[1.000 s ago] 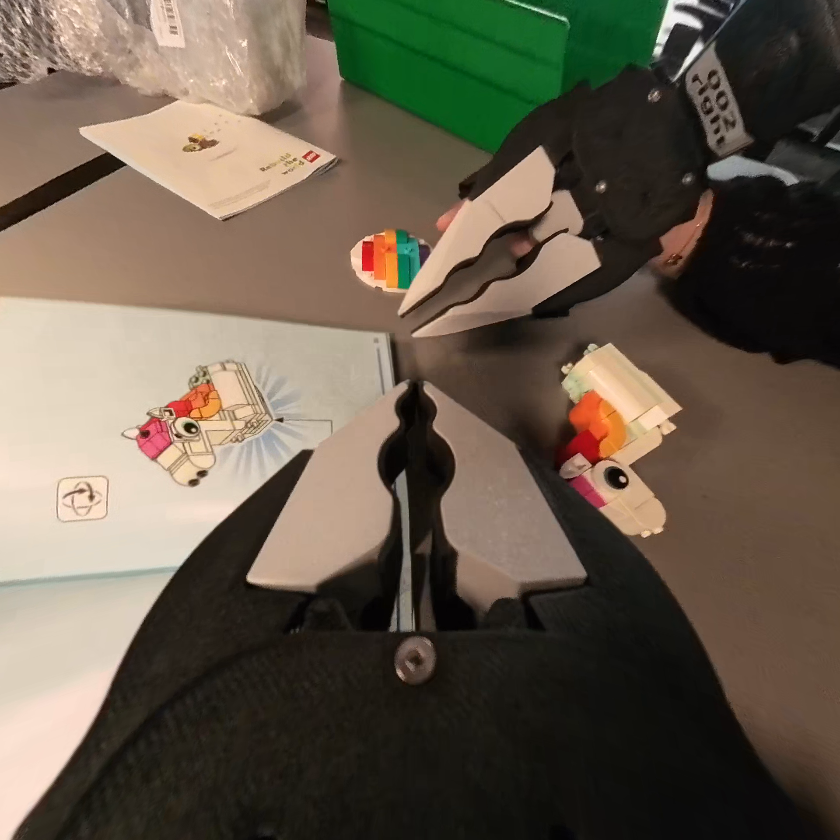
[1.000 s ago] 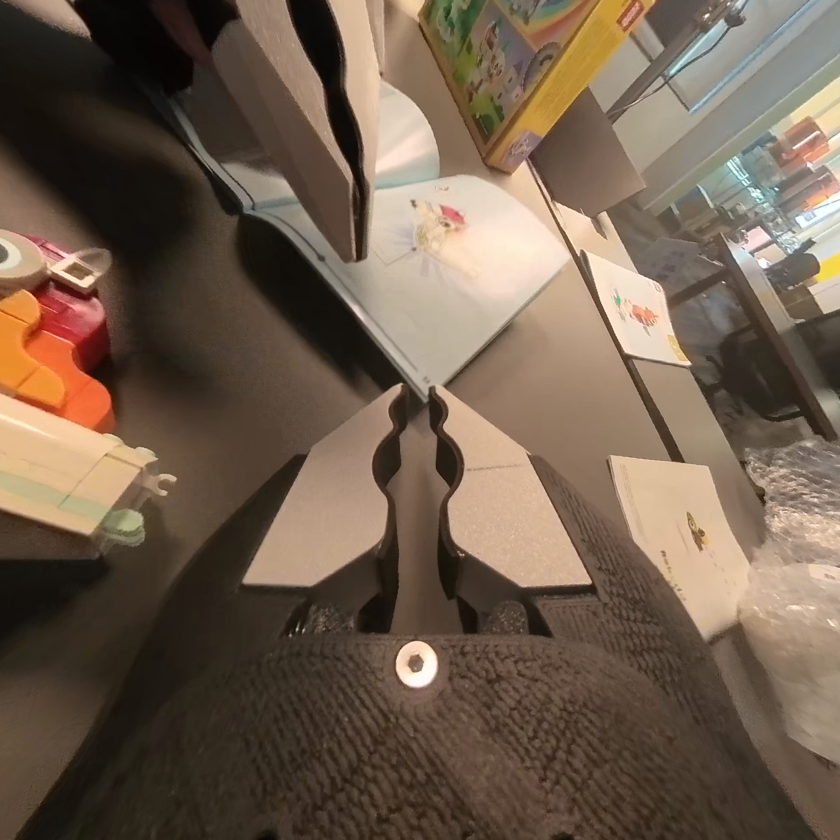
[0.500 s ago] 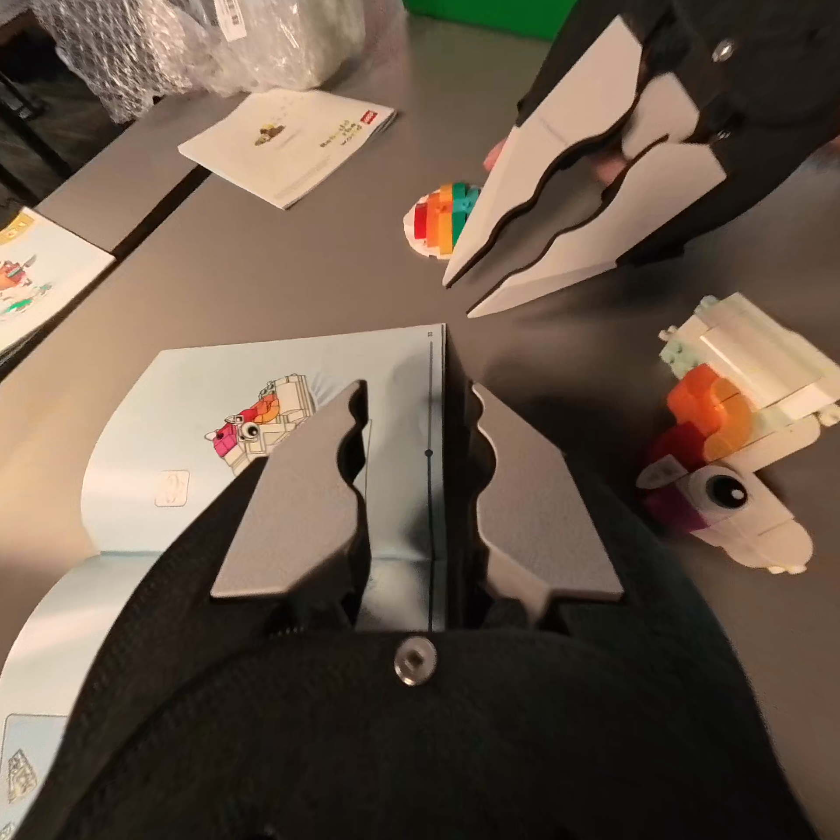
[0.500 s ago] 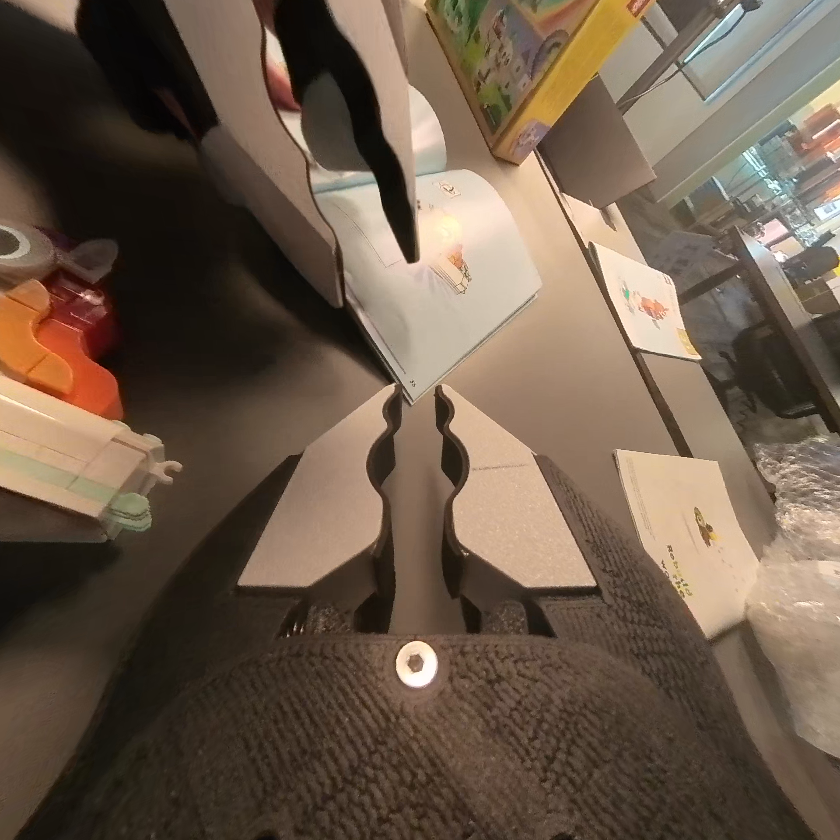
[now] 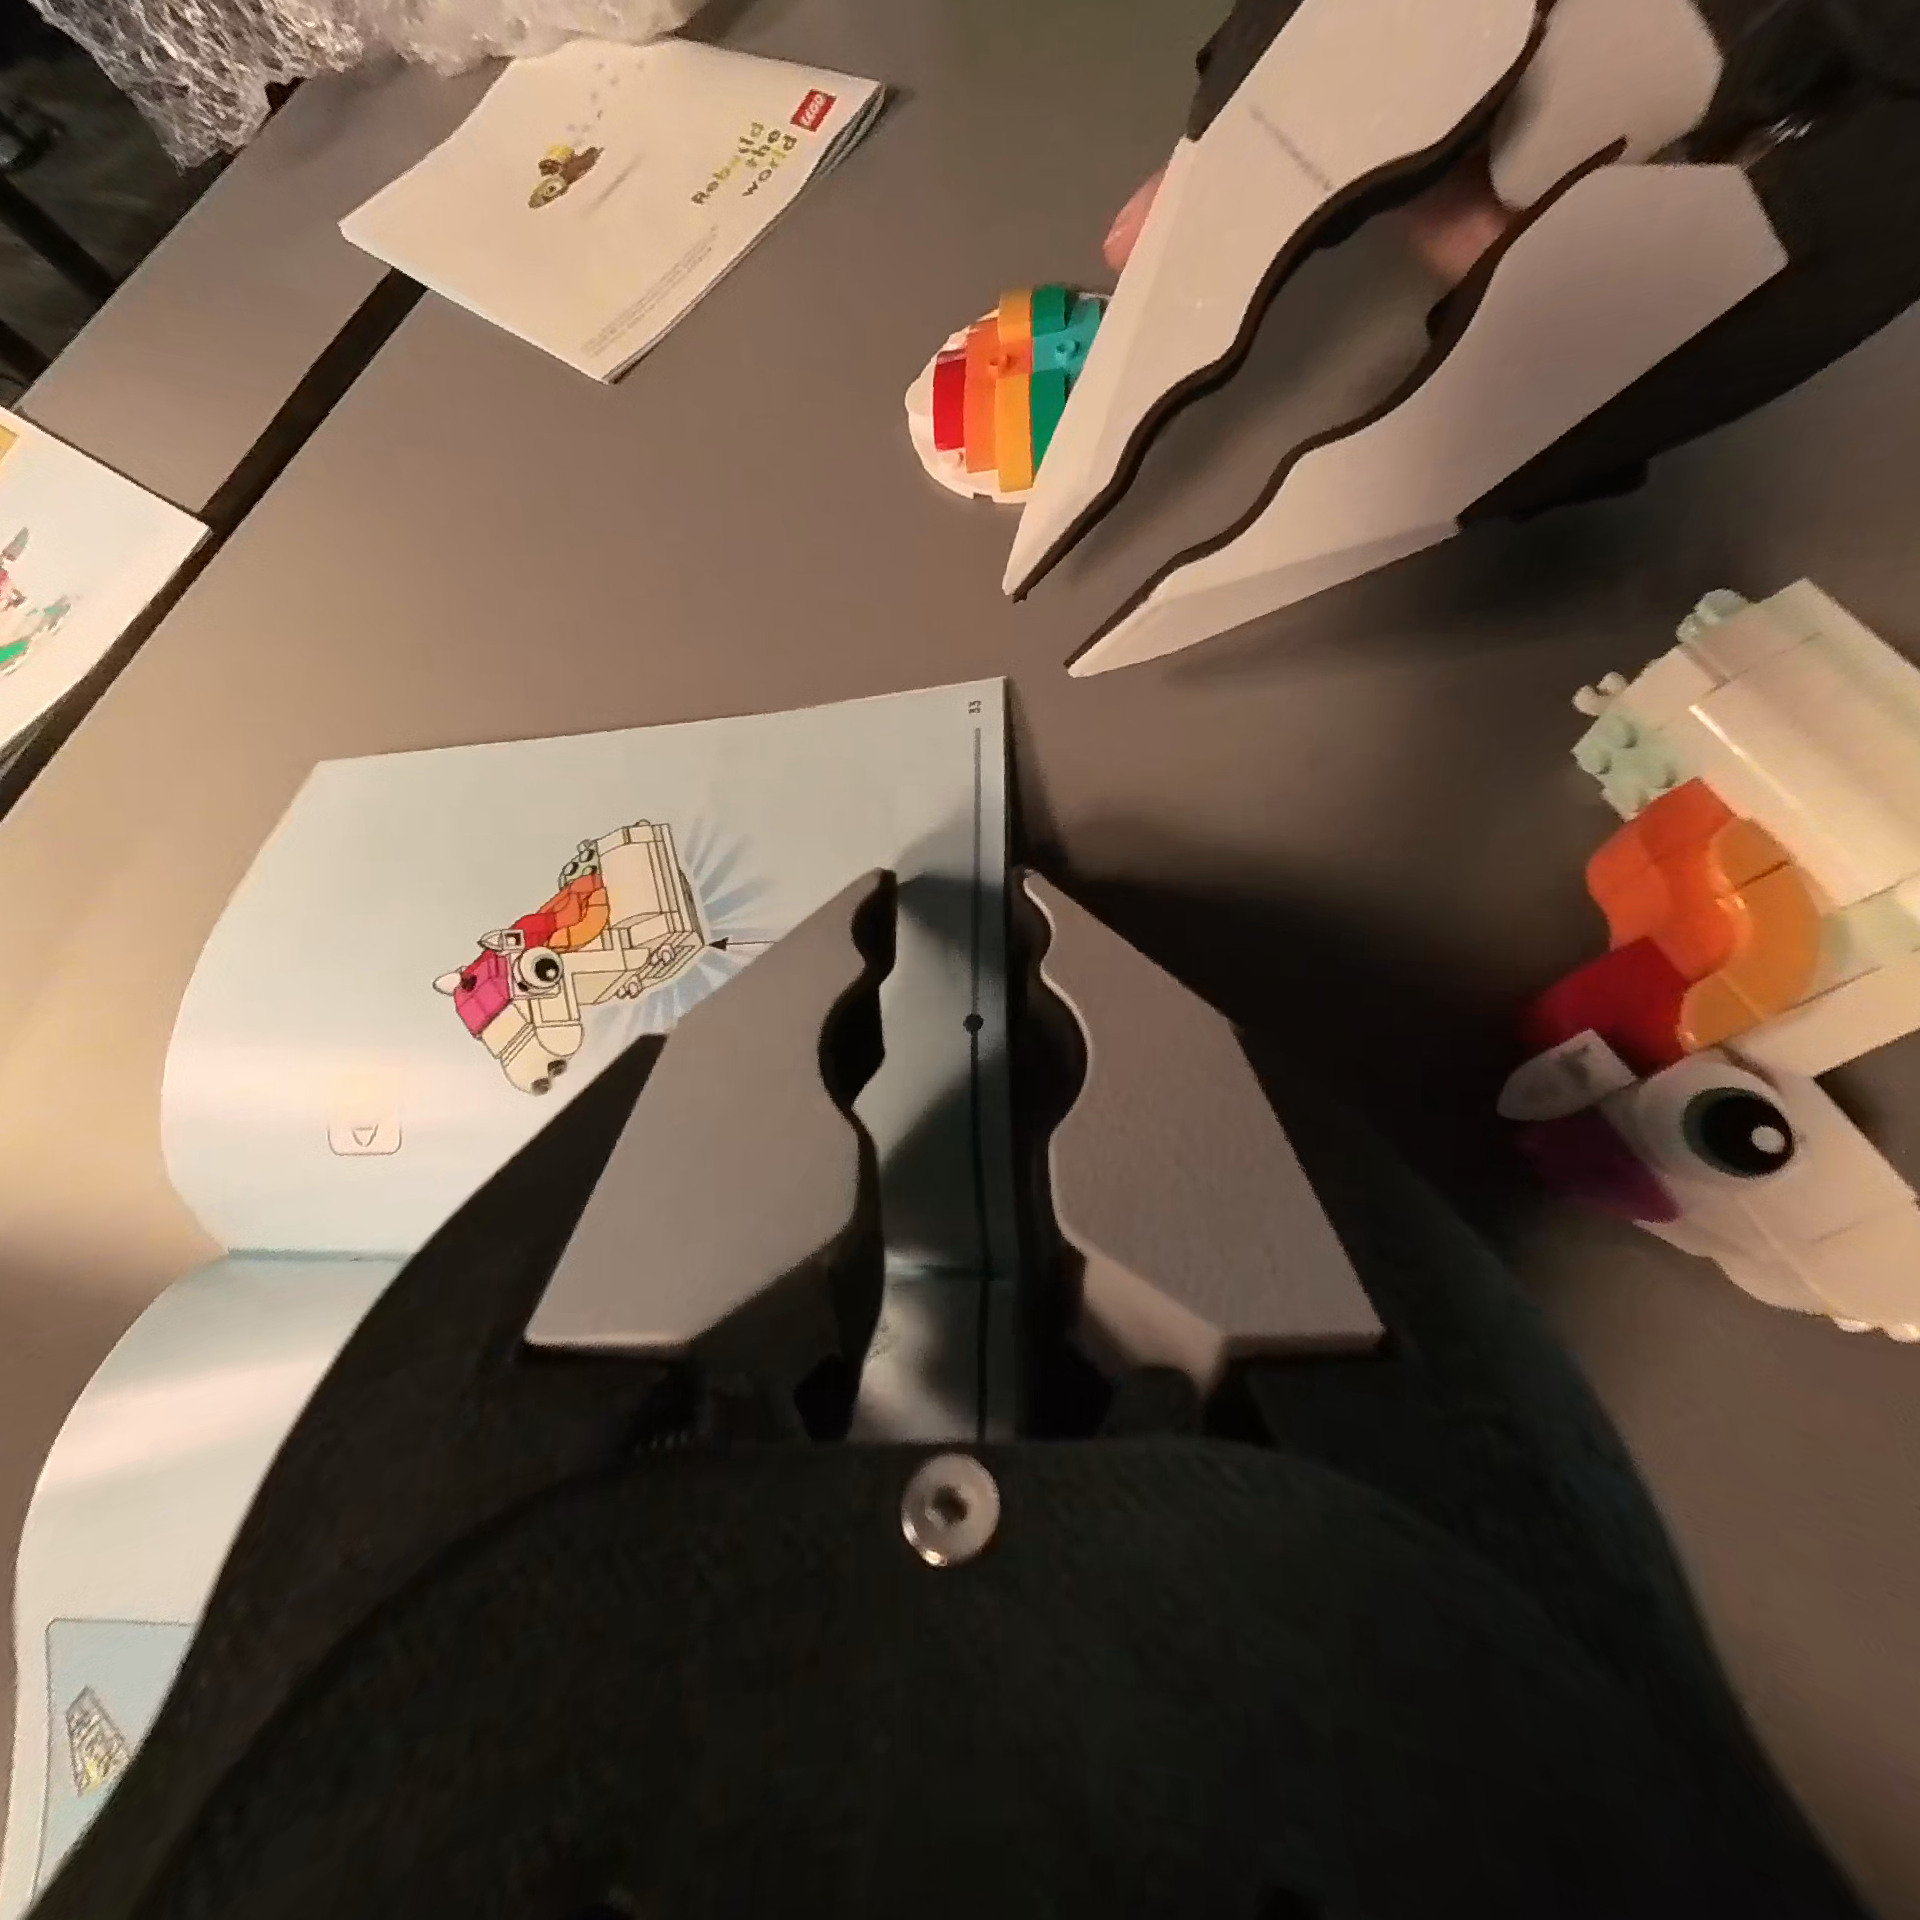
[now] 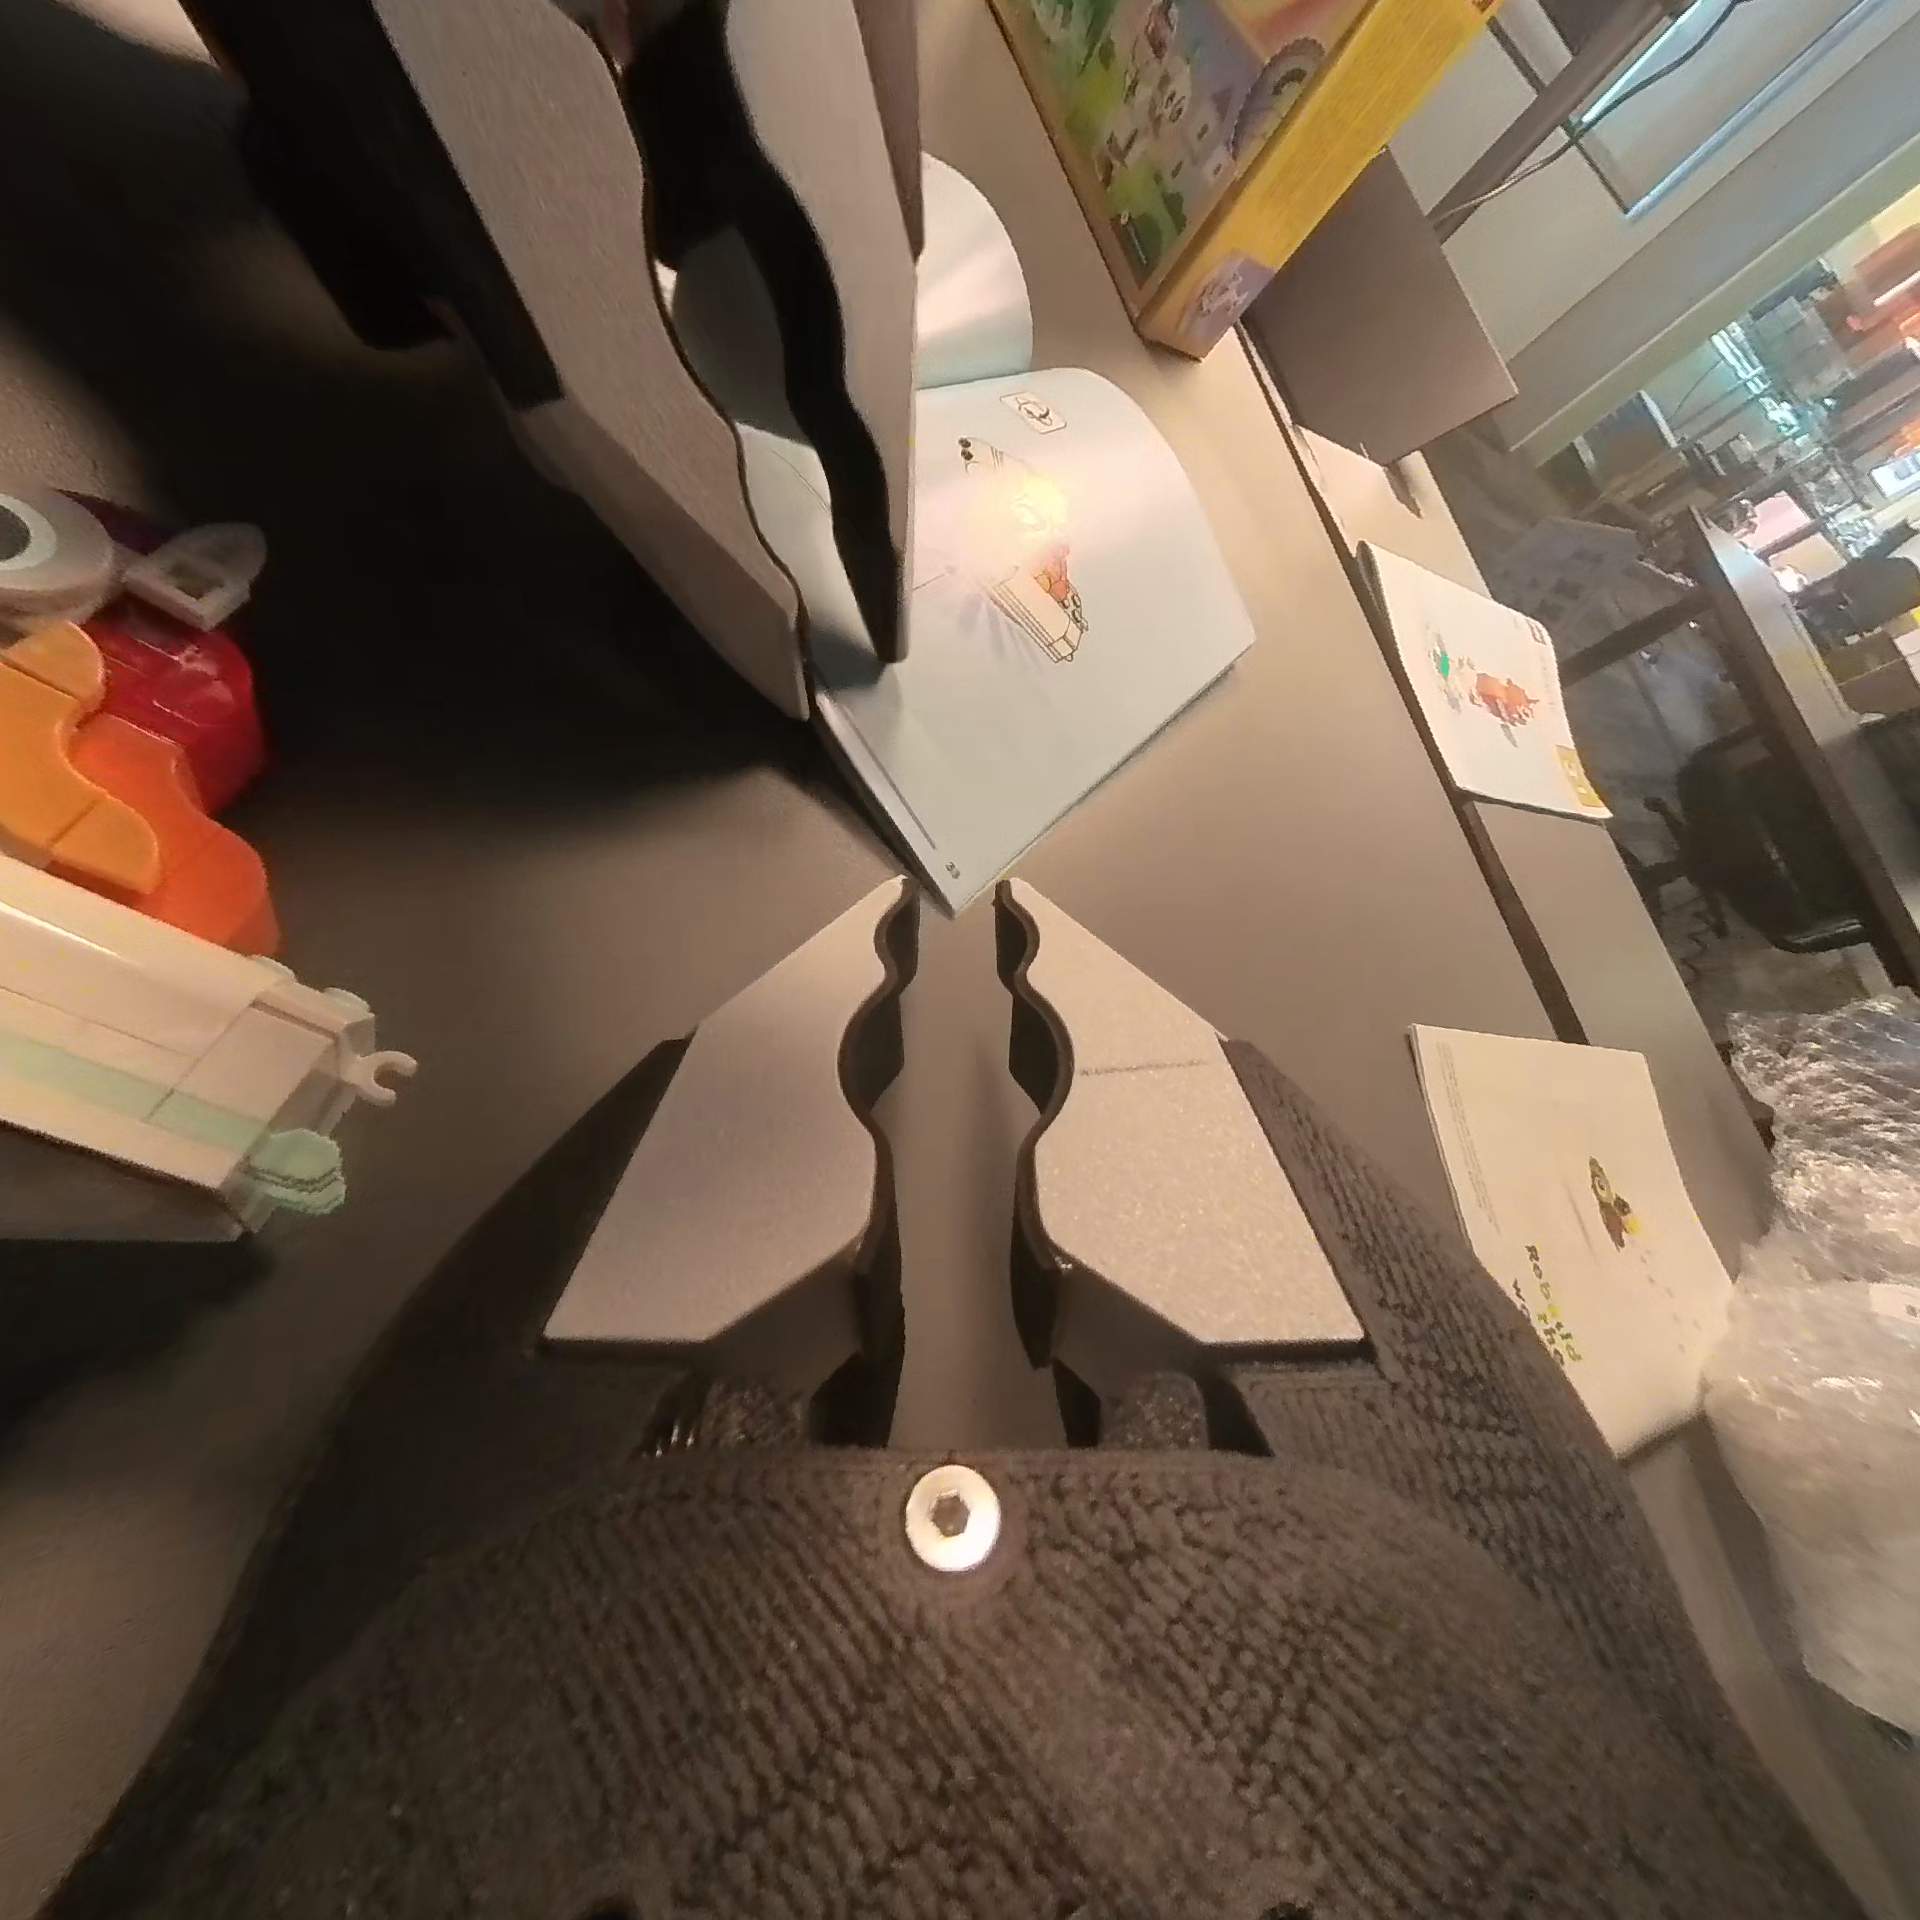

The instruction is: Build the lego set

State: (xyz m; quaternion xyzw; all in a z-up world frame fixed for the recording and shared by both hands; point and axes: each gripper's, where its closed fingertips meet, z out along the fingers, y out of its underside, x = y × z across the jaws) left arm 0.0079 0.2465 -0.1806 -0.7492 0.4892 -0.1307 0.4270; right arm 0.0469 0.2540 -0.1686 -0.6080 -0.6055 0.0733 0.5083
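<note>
One view only: rainbow piece (image 5: 992,390).

Your part-built lego model (image 5: 1756,997) lies on its side on the grey table, to the right of the open instruction booklet (image 5: 582,935) and apart from it. White body blocks, pale green studded end, orange and red curved pieces, purple patch, one large round eye facing up. Your rainbow disc (image 5: 997,405), a white round base with red, orange, yellow, green and teal strips, sits flat farther back, partly hidden. Booklet page shows the model's drawing.
</note>
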